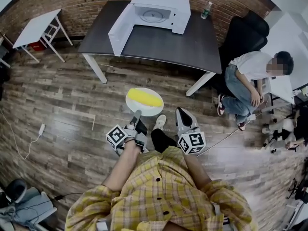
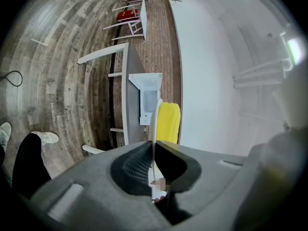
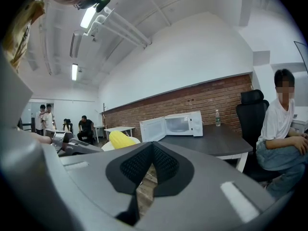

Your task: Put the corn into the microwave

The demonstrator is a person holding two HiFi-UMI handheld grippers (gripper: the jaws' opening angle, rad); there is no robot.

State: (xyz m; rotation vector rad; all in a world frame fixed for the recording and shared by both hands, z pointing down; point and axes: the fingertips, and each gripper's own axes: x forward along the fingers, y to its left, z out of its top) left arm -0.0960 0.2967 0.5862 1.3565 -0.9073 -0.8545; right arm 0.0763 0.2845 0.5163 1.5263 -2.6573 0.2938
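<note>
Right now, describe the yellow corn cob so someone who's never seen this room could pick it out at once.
Find the dark grey table with the open white microwave. In front of it, the left gripper holds a round white plate by its rim above the wooden floor. The corn cob is the only thing on that plate: bright yellow, ridged.

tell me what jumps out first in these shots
A bright yellow corn lies on a white plate, held out over the wood floor by the left gripper, whose jaws are shut on the rim. Ahead, the white microwave stands on a dark table with its door wide open. The right gripper is empty, jaws together, beside the left.
</note>
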